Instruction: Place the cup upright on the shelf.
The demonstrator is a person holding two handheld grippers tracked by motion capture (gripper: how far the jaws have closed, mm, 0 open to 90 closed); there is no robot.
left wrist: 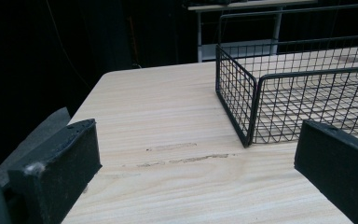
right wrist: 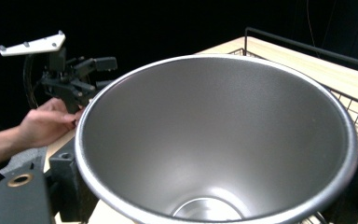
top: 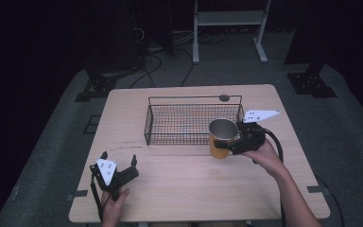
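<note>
One yellow steel-lined cup (top: 221, 140), upright, grasped in right gripper (top: 238, 140) jaws, frame centre-right, touching black wire basket (top: 170, 124); left gripper (top: 119, 166) jaws released, lower left.

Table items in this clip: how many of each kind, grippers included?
Wire basket: 1
Yellow cup with a metal inside: 1
Hand-held grippers: 2, the left gripper open over bare wood, the right gripper shut on the cup
Total: 4
</note>
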